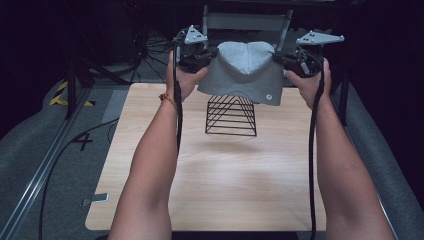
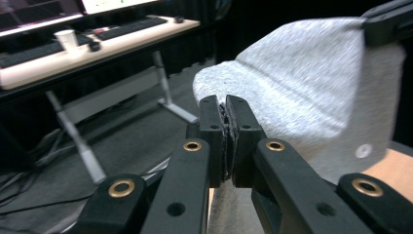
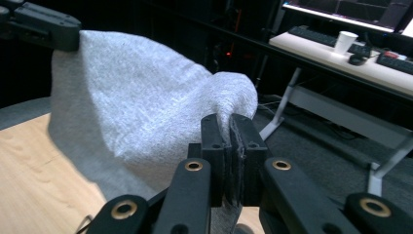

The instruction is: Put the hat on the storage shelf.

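While your left gripper (image 1: 204, 56) and right gripper (image 1: 286, 60) each pinch one side of the grey cloth (image 1: 243, 72) above the wire rack (image 1: 231, 116), you are carrying it, so next lower it evenly onto the rack.

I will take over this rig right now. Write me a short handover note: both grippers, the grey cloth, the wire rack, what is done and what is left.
Left gripper: shut on the grey cloth, at its left edge.
Right gripper: shut on the cloth's right edge.
The cloth hangs spread between them, lifted above the black wire rack on the wooden table.
Done: cloth gripped and raised.
Left, probably: lower it over the rack and release.
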Motion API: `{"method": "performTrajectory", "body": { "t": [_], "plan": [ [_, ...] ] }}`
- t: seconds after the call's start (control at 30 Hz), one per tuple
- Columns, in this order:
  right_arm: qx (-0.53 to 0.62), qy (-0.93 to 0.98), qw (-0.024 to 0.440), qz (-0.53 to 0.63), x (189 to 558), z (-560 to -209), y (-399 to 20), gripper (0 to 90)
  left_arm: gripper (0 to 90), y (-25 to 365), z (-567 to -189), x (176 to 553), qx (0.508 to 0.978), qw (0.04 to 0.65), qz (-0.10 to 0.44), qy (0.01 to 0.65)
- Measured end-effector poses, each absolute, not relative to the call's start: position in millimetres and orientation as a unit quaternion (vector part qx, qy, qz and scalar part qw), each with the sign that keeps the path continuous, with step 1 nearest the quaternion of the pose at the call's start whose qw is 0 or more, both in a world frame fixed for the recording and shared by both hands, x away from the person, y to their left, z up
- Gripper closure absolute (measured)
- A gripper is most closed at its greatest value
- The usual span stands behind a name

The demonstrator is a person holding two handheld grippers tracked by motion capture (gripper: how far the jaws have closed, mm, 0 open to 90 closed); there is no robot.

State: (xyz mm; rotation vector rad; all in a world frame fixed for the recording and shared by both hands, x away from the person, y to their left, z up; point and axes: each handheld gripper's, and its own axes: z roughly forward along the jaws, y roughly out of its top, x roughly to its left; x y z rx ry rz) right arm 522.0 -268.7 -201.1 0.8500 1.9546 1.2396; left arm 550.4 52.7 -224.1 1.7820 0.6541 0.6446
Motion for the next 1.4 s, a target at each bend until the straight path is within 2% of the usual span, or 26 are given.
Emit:
{"method": "performTrajectory", "body": {
  "t": [0.3,0.53,1.03,1.4],
  "plan": [
    [0.327,0.739,0.331,0.487,533,-202,-266,85.7,86.8,52,-228,559,0.739,0.540,0.280,0.289],
    [0.326,0.742,0.319,0.491,536,-208,-266,85.7,86.8,58,-230,558,0.742,0.550,0.260,0.282],
    [0.309,0.749,0.313,0.496,509,-211,-271,85.7,86.8,75,-238,534,0.726,0.595,0.212,0.273],
    [0.305,0.749,0.309,0.501,500,-212,-278,85.6,86.8,85,-243,521,0.725,0.605,0.201,0.261]
  ]
}}
